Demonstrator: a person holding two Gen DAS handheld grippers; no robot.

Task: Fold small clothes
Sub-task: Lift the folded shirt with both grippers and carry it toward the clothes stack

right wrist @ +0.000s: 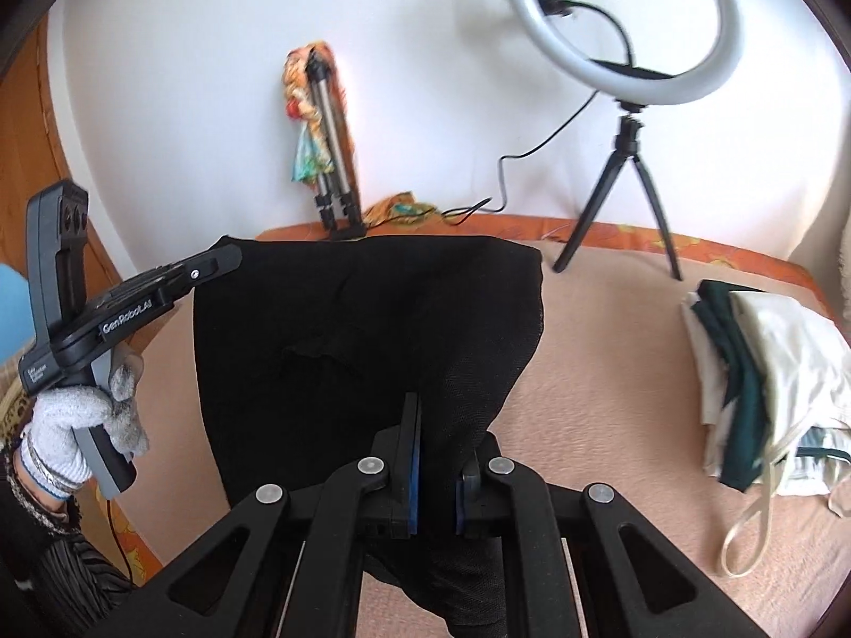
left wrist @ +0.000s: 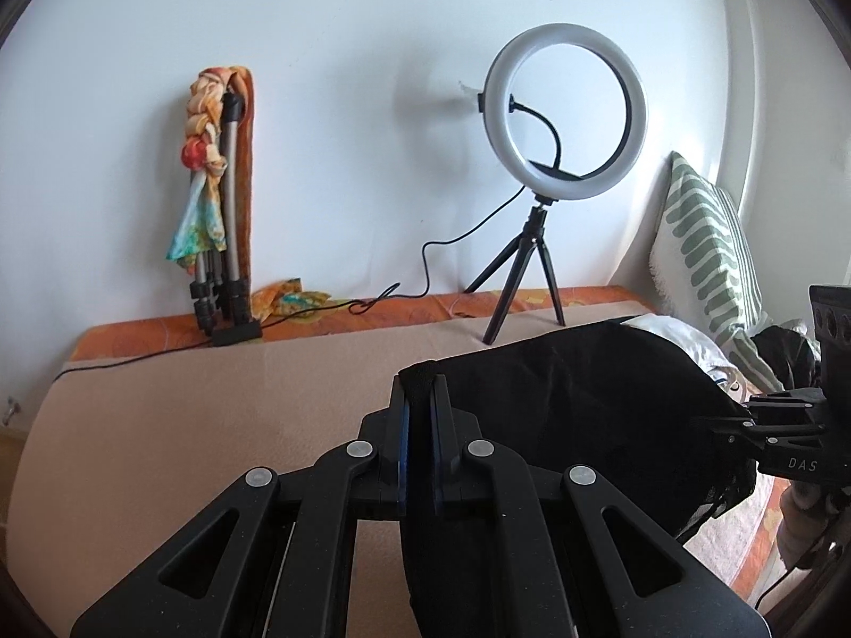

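A small black garment (left wrist: 574,399) hangs stretched in the air between both grippers, above the beige bed cover (left wrist: 186,425). My left gripper (left wrist: 418,388) is shut on one edge of it; the cloth bunches between the blue pads. My right gripper (right wrist: 433,425) is shut on another edge of the same black garment (right wrist: 367,329), which spreads out wide in front of it. The left gripper (right wrist: 223,260) shows at the left of the right wrist view, held by a gloved hand. The right gripper (left wrist: 744,414) shows at the right edge of the left wrist view.
A ring light on a tripod (right wrist: 622,26) stands at the back of the bed (right wrist: 611,329). A folded tripod with a colourful scarf (left wrist: 223,186) leans on the wall. A pile of white and dark green clothes (right wrist: 760,372) lies to the right. A striped pillow (left wrist: 707,244) leans at the right.
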